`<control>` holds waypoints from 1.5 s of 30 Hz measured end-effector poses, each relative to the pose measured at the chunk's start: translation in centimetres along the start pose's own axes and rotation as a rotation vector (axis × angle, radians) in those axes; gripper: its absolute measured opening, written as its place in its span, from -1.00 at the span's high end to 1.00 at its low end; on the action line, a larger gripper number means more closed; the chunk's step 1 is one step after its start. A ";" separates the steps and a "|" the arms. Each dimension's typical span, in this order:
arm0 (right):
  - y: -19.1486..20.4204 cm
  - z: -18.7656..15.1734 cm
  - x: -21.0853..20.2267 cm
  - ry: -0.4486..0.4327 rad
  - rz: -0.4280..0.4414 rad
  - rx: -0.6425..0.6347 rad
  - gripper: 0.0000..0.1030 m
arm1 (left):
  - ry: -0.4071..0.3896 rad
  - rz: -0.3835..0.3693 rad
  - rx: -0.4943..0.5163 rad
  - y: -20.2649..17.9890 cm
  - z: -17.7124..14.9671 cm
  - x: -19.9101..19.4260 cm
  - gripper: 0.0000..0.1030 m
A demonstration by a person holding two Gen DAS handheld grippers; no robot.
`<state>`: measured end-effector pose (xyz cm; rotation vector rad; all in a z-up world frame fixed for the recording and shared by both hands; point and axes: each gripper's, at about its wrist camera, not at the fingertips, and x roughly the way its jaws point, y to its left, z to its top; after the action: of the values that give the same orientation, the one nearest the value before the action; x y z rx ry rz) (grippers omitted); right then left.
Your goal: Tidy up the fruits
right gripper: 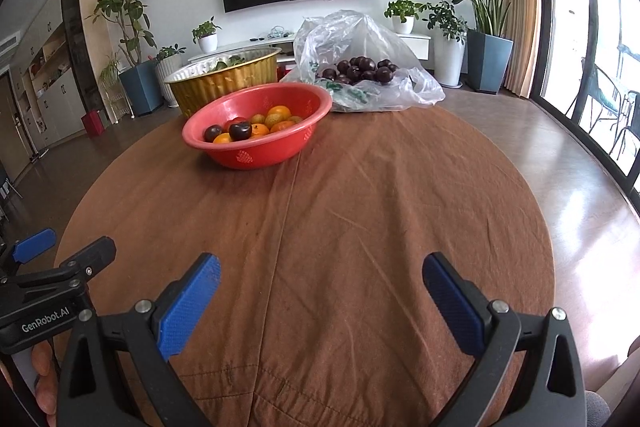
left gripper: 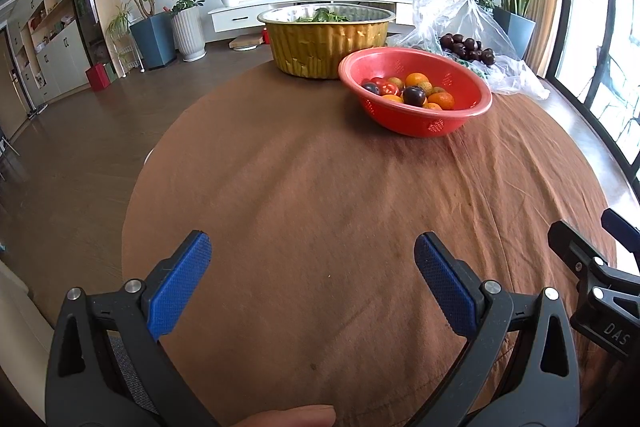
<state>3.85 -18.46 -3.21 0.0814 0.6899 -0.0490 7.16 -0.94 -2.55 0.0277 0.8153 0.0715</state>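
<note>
Both your grippers, left (left gripper: 312,251) and right (right gripper: 320,271), hang wide open with nothing between the pads, low in frame over the brown tablecloth (right gripper: 340,207). The red bowl (right gripper: 256,151) of mixed fruit sits upper center, just before the gold tub (right gripper: 224,79). A plastic bag (right gripper: 360,39) with dark plums (right gripper: 360,69) lies to its right.

Bare tablecloth (right gripper: 340,207) ahead, red bowl (right gripper: 256,151), gold basin (right gripper: 224,79), plastic bag (right gripper: 360,39) beyond

My left view's right edge crops the right tongs (left gripper: 608,267). Behind the red basin (left gripper: 416,93), the gold foil pan (left gripper: 326,43) hides most of its greens (left gripper: 320,15); lower basin fruit is buried.
</note>
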 end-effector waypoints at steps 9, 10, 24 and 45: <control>-0.1 -0.1 0.1 0.004 -0.001 0.000 -1.00 | 0.001 -0.002 0.000 0.0 -0.1 0.1 -0.99; -0.1 -0.2 0.2 0.005 -0.001 0.001 -1.00 | 0.001 -0.002 0.000 0.0 -0.1 0.1 -0.99; -0.1 -0.3 0.2 0.010 -0.002 0.000 -1.00 | 0.002 -0.002 0.001 0.0 -0.1 0.1 -0.99; -0.1 -0.3 0.2 0.014 -0.002 0.000 -1.00 | 0.003 -0.002 0.001 0.0 -0.2 0.1 -0.99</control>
<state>3.78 -18.52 -3.58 0.0811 0.7038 -0.0506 7.07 -0.97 -2.74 0.0277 0.8183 0.0695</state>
